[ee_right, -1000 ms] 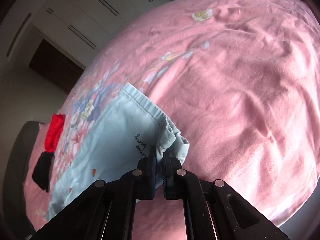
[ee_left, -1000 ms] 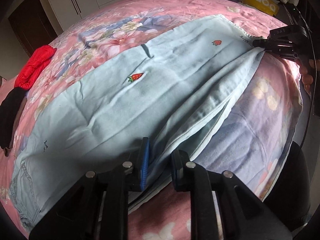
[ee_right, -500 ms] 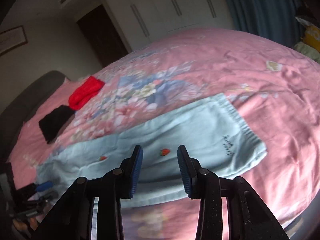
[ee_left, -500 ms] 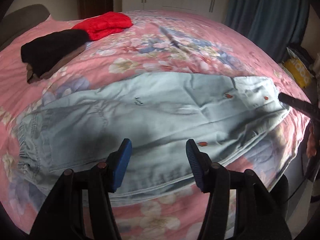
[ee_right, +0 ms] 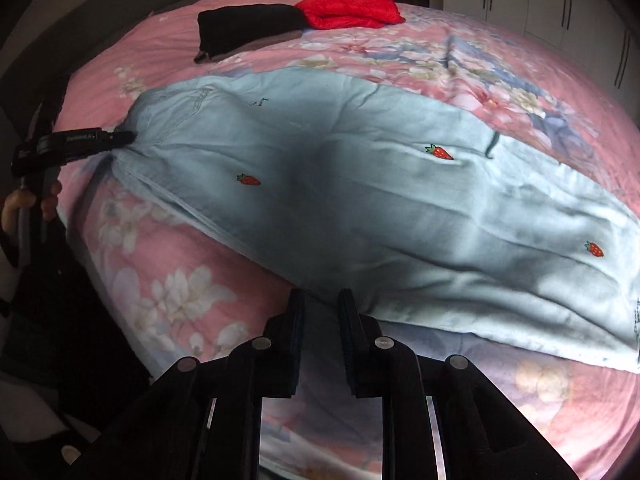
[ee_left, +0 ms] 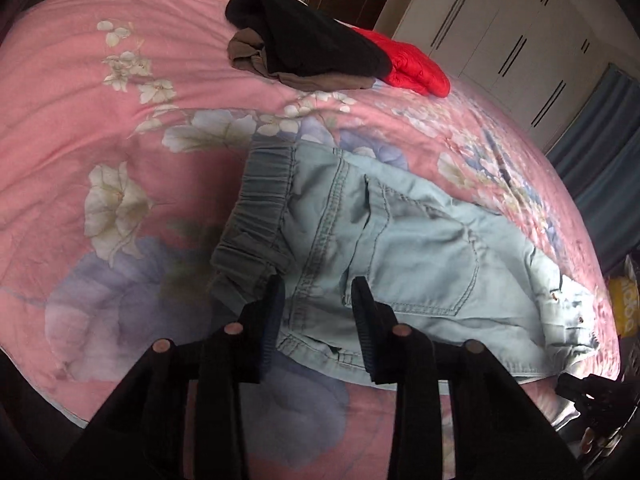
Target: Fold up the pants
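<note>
Light blue pants (ee_right: 360, 184) with small strawberry marks lie folded lengthwise, leg on leg, on the pink floral bed. In the left wrist view their elastic waistband (ee_left: 260, 216) and back pocket are right in front of my left gripper (ee_left: 318, 292), which is open with its jaws over the waist corner. That gripper also shows in the right wrist view (ee_right: 92, 140), at the waist end. My right gripper (ee_right: 322, 300) is open and empty, at the pants' near edge around mid-leg.
A black garment (ee_left: 304, 40) on a brown one and a red jacket (ee_left: 416, 68) lie at the far side of the bed. White wardrobes (ee_left: 500, 32) stand behind. A yellow bag (ee_left: 624, 308) sits off the bed at right.
Both grippers let go of the pants and opened. The left one moved to the waistband end. The right one moved from the hem to the middle of the leg's near edge.
</note>
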A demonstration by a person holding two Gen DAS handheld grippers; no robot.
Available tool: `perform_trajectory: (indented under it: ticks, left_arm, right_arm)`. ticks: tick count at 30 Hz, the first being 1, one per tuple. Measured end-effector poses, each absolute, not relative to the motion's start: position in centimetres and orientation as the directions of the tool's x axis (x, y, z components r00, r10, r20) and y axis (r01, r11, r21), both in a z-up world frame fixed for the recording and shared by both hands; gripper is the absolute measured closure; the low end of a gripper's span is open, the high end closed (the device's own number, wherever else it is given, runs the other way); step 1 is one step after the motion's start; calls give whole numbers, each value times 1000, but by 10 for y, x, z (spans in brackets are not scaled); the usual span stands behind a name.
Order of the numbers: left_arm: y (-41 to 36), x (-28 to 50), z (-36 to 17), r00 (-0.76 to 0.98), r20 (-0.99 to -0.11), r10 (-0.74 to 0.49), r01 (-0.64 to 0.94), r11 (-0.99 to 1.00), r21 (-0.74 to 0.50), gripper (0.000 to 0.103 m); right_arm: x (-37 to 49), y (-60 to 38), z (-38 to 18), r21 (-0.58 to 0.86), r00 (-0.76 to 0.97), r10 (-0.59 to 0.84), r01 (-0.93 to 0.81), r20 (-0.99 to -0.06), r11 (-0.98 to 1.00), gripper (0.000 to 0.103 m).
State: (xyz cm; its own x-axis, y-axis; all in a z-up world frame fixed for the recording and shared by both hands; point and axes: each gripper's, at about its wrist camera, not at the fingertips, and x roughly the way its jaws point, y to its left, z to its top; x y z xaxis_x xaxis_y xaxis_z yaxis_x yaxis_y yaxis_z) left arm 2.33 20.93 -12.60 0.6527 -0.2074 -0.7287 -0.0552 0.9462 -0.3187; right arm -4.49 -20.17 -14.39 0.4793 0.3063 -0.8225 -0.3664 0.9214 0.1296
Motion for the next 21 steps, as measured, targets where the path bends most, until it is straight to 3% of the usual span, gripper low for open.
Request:
perform_trajectory:
  ticks: [3,7,10,14,16,18,21]
  left_arm:
    - [227,15,-114,690,-702,-178,-112,932,-346,57]
    - [241,22,-108,710,-674,-205,-153,889,-431,57]
    - [232,37,-114,677,-717,-163,-168,915,-367,57]
    - [226,39,-127,616,-784,-73,-227,937,-265,57]
    - [226,35,-124,624,-780,-43,-243,938,-246,57]
    - [220,32,-114,648,-761,-26,-236,943,-234,57]
    - [200,28,-96,695,-718,-36,-187,955,-229,47]
  right_arm:
    - [-50,-208,-128,176,510,350,-358,-786,917,83]
    - [-38,-209,-111,258,568,420,-345,-708,902,83]
    - [-18,-197,-120,260,584,405,-319,-704,911,83]
    - [-7,-175,-158,260,474,375,-292,-796,920,83]
    - [-18,-181,-152,266,495,401,-322,-771,909,83]
    - [-29,-205,-143,368,483,478,-309,-734,877,82]
    - [-46,-267,-135,443,561,452,-162,-694,882,75]
